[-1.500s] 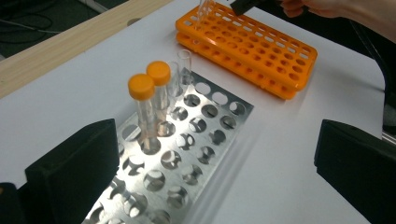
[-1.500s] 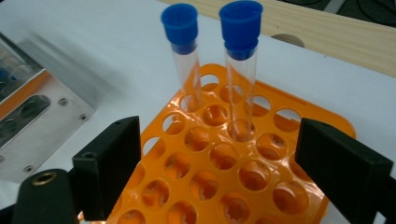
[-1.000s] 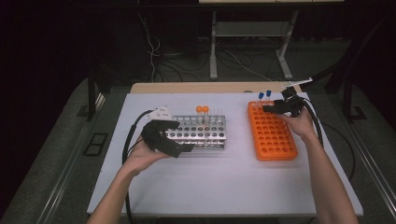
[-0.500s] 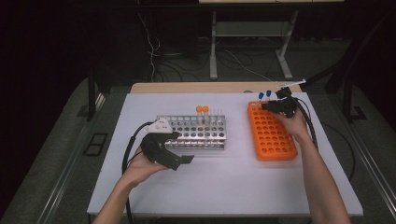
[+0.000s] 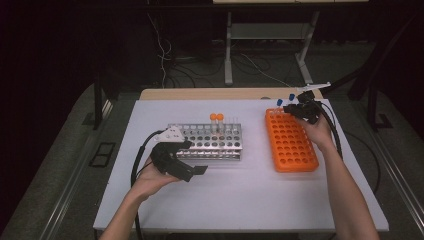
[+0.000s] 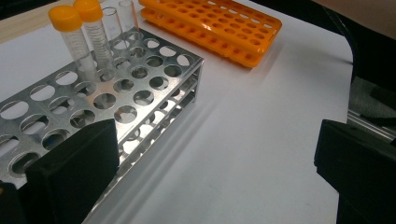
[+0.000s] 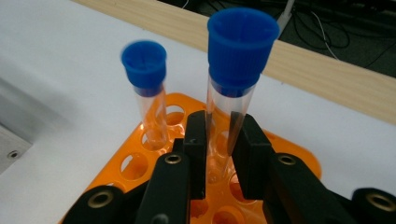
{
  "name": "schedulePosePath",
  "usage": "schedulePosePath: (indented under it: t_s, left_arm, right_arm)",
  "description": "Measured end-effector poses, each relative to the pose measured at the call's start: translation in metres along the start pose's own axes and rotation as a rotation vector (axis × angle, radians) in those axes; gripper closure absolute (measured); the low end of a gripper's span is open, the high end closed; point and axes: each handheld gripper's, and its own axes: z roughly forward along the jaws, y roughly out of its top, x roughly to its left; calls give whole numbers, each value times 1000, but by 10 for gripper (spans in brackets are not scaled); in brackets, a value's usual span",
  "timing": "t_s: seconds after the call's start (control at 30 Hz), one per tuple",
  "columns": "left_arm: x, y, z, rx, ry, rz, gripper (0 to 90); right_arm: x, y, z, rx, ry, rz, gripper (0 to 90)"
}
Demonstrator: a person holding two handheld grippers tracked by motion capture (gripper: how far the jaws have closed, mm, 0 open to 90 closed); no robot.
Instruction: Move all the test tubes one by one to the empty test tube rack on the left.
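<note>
The right hand-held gripper (image 7: 219, 140) has its jaws closed on a blue-capped tube (image 7: 236, 79), gripping the clear barrel just under the cap, at the far corner of the orange rack (image 5: 291, 142). The tube's tip sits at or in a hole there; I cannot tell whether it is going in or coming out. A second blue tube (image 7: 147, 88) stands in a hole just beside it. The rest of the orange rack looks empty.

The left hand-held gripper (image 5: 192, 171) hovers in front of the steel rack (image 5: 210, 141), jaws spread wide and holding nothing. That rack carries two orange-capped tubes (image 6: 79, 35) and two uncapped clear ones (image 6: 119, 21) along its far row; its other holes are bare. Both racks sit well apart on the white counter (image 5: 240, 195).

My guess is a tube transfer at the orange rack. The next move calls for a straight vertical motion, keeping clear of the neighbouring tube.
</note>
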Motion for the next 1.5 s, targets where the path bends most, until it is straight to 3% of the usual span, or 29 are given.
schedulePosePath:
  t_s: [0.2, 0.43, 0.6, 0.87, 1.2, 1.5]
  left_arm:
    - [1, 0, 2, 5, -1, -2, 0]
    - [-1, 4, 3, 6, -6, 9, 0]
    - [-1, 7, 3, 10, -5, 16, 0]
    - [-3, 14, 7, 24, -9, 34, 0]
    - [-4, 28, 14, 37, -14, 56, 0]
    - [-6, 43, 24, 71, -27, 90, 0]
  right_arm:
    - [4, 8, -22, -30, 2, -23, 759]
    - [11, 10, -52, -32, 54, -22, 759]
    - [26, 9, -73, -36, 108, -54, 759]
    - [61, 1, -97, -27, 206, -128, 759]
    - [105, -11, -97, 25, 347, -220, 759]
    - [141, -17, -90, 79, 431, -303, 759]
